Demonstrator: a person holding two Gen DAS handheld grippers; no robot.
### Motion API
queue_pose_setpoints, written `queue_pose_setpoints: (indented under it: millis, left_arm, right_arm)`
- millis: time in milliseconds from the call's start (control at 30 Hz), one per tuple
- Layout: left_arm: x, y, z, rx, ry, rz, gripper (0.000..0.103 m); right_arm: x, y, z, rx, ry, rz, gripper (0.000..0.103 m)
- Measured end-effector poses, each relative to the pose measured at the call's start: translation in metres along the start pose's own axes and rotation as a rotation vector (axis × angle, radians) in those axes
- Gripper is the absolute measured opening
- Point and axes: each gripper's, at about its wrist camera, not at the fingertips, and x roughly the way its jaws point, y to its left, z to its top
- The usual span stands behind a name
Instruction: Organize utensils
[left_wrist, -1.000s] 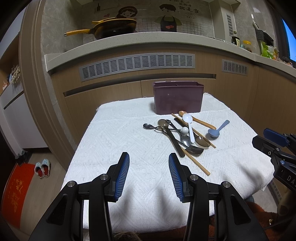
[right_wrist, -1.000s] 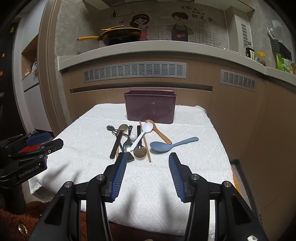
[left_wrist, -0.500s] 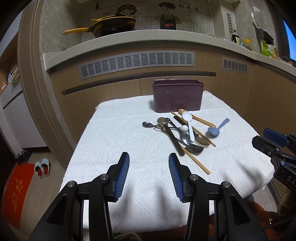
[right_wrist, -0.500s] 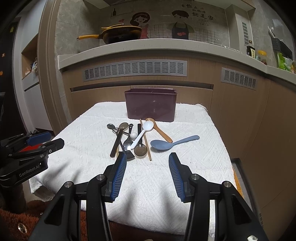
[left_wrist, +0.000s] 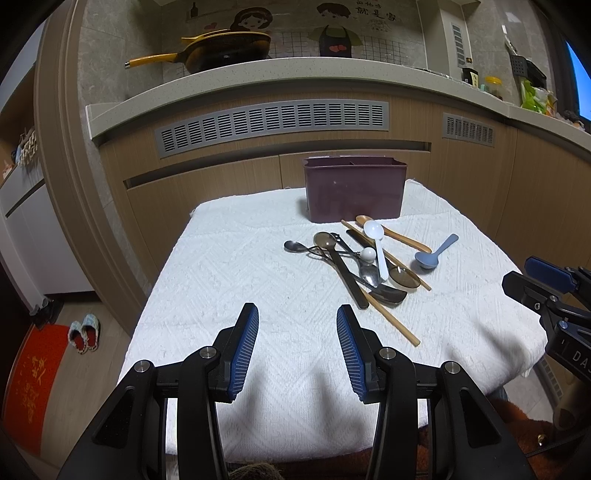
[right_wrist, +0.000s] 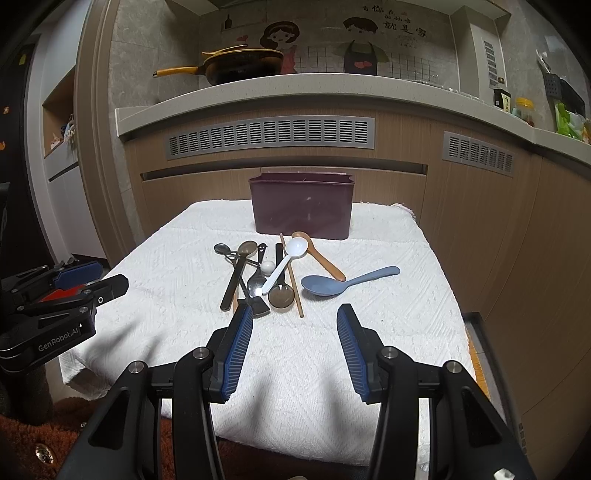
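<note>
Jaws of both grippers spread, empty; spoons (right_wrist: 280, 275) piled before maroon caddy (right_wrist: 301, 206).

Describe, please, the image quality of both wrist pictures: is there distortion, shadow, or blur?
Left wrist view: strong fisheye bending of the counter edge, dark corners, and soft shadows on the white cloth ahead of the open left gripper; the spoons look sharp. Right wrist view: the same bending, with soft shadows below the open right gripper and no visible blur.
</note>
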Motion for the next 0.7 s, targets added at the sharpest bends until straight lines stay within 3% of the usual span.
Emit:
queue_pose_setpoints:
  millis: [700]
  left_arm:
    - [0.0018, 0.0011, -0.0023, -0.005, 0.013, 0.004, 0.045]
  right_arm:
    - [0.0029, -0.0011, -0.0022, 0.009, 0.015, 0.007, 0.045]
